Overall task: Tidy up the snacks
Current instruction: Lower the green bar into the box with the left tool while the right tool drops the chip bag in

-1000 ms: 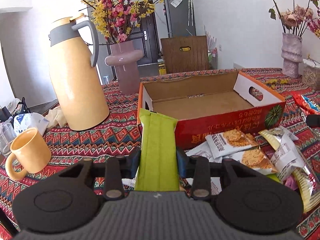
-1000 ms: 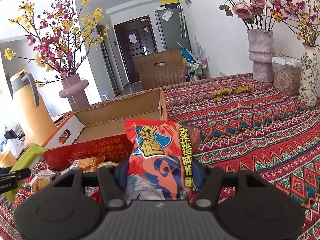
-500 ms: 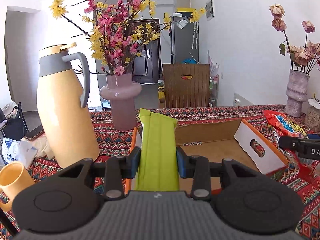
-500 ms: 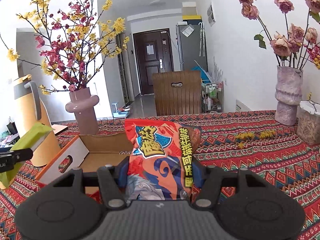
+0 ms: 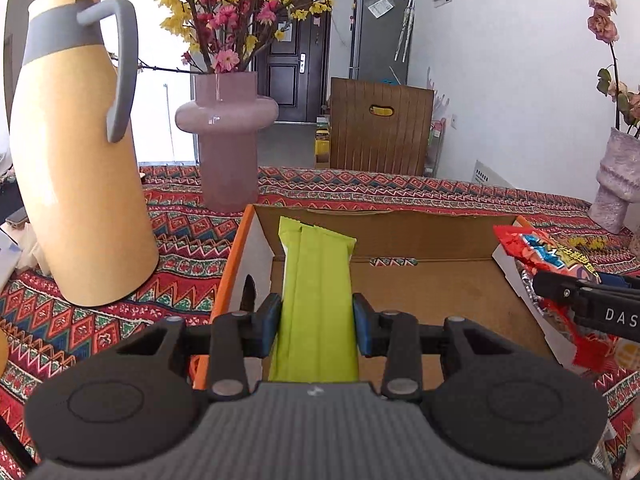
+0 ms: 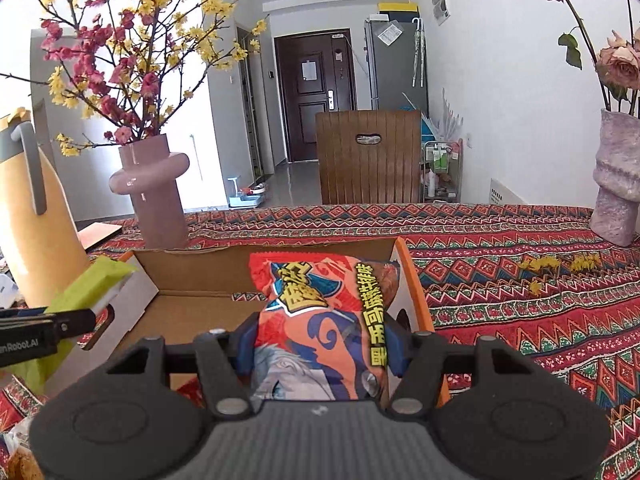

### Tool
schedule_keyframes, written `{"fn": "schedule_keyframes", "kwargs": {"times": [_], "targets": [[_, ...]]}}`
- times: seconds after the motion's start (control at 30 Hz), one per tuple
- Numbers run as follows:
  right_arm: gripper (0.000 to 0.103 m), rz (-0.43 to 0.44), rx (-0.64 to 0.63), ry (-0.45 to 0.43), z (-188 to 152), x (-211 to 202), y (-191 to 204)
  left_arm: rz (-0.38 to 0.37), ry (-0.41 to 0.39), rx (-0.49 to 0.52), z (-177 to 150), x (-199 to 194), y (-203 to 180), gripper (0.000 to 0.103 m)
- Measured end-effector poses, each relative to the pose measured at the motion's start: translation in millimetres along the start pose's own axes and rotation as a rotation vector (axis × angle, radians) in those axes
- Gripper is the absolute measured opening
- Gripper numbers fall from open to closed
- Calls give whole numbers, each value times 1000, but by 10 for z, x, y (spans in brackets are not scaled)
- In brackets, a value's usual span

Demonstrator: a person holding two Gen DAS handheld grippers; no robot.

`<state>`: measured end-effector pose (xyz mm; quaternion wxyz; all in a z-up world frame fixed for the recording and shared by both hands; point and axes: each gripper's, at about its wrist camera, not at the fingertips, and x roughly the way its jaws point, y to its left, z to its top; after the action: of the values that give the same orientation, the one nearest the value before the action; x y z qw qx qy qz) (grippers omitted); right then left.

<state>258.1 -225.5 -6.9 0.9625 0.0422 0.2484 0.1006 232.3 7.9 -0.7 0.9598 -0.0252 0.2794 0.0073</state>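
Note:
An open cardboard box with an orange rim lies on the patterned tablecloth. My left gripper is shut on a long green snack packet and holds it over the box's left end. My right gripper holds a red-orange snack packet over the box's right end; its jaws are opening, with the packet still between the pads. In the left wrist view the red packet shows at the right. In the right wrist view the green packet shows at the left. The box floor is bare.
A tall yellow thermos jug and a pink vase of blossom branches stand left of and behind the box. A pale purple vase stands at the far right. A wooden chair back rises beyond the table's far edge.
Both grippers have carried their packets forward, from in front of the box to over its open inside. The loose snacks on the cloth have dropped out of view.

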Motion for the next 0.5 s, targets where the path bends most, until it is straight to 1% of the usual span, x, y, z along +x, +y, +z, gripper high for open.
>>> {"fn": "schedule_keyframes", "kwargs": {"times": [0.03, 0.07, 0.1, 0.13, 0.17, 0.2, 0.27, 0.3, 0.33, 0.4, 0.5], "targets": [[65, 3, 2, -5, -7, -17, -1, -8, -2, -3, -9, -6, 7, 40], [75, 4, 3, -9, -16, -37, -9, -10, -10, -3, -13, -21, 16, 43], [87, 3, 6, -18, -24, -66, -14, -13, -17, 0, -20, -41, 20, 54], [93, 3, 8, -29, -31, -111, -20, -11, -30, 1, -26, -67, 18, 62], [93, 3, 8, -36, -30, -133, -18, -8, -47, -1, -31, -91, 6, 79], [93, 6, 10, -41, -32, -156, -18, -7, -63, -4, -36, -122, 12, 89], [97, 6, 17, -55, -35, -205, -23, -12, -92, -10, -25, -196, 2, 93], [100, 6, 18, -61, -36, -225, -22, -12, -101, -13, -20, -217, 3, 99], [101, 5, 18, -67, -32, -246, -20, -7, -110, -17, -22, -234, 7, 102], [101, 6, 18, -76, -24, -269, -9, 2, -126, -20, -16, -263, 1, 103], [101, 8, 19, -82, -28, -307, -19, 16, -124, -16, -2, -279, -9, 103]]}}
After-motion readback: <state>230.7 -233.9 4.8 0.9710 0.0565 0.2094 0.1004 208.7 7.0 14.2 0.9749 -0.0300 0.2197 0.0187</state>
